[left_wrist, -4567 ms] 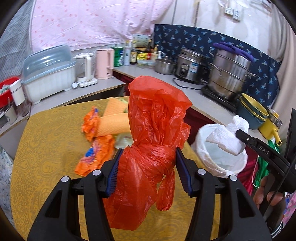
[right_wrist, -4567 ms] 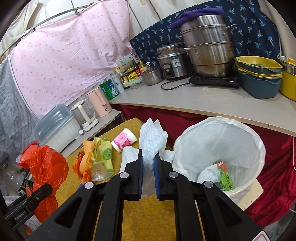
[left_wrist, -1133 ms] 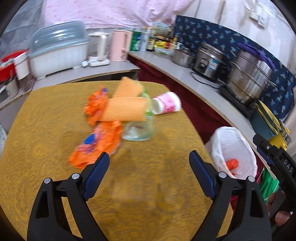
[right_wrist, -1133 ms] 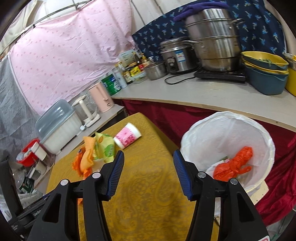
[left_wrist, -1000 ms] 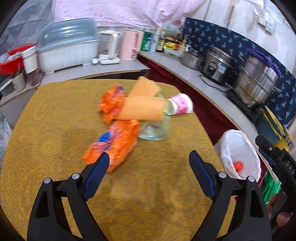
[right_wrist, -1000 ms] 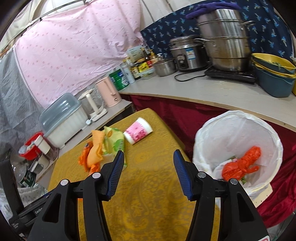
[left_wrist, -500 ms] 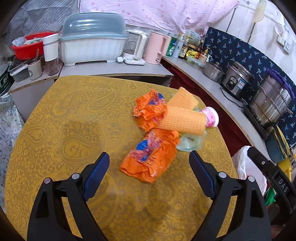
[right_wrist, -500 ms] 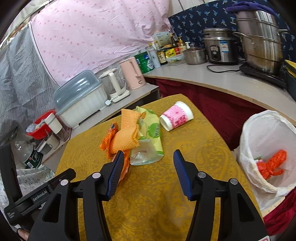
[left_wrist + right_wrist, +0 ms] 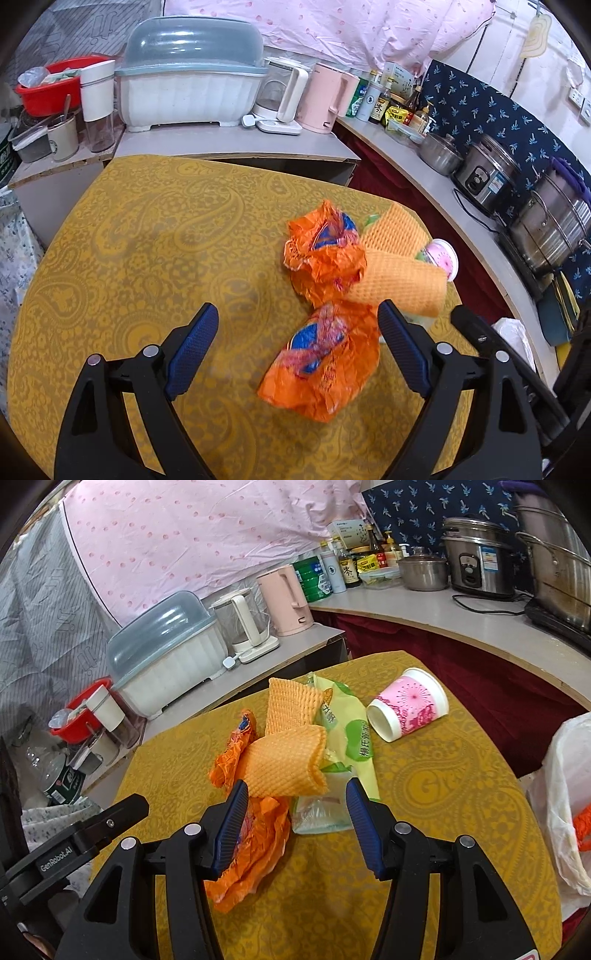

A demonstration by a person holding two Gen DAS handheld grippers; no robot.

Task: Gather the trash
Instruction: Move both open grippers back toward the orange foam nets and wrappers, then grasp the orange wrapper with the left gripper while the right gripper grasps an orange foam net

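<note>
A pile of trash lies on the yellow table [image 9: 147,258]: two crumpled orange wrappers [image 9: 325,365] [image 9: 325,254], orange foam netting [image 9: 402,284] [image 9: 284,760], a green and clear bag [image 9: 343,731] and a pink paper cup [image 9: 410,709] on its side. My left gripper [image 9: 295,347] is open and empty, with the nearer orange wrapper just ahead between its jaws. My right gripper [image 9: 295,812] is open and empty, just short of the netting. The white-lined trash bin [image 9: 565,805] stands at the table's right edge, holding a red-orange bag [image 9: 581,823].
Counters run behind and to the right with a white dish box [image 9: 188,92], kettles [image 9: 284,99], bottles [image 9: 380,107], a rice cooker [image 9: 487,177] and steel pots [image 9: 554,229]. A red bowl [image 9: 51,85] and cups stand at far left.
Both grippers dropped their loads, the red-orange bag and the white paper, into the bin. Both then swung left from the bin to the trash pile, open and closer to it.
</note>
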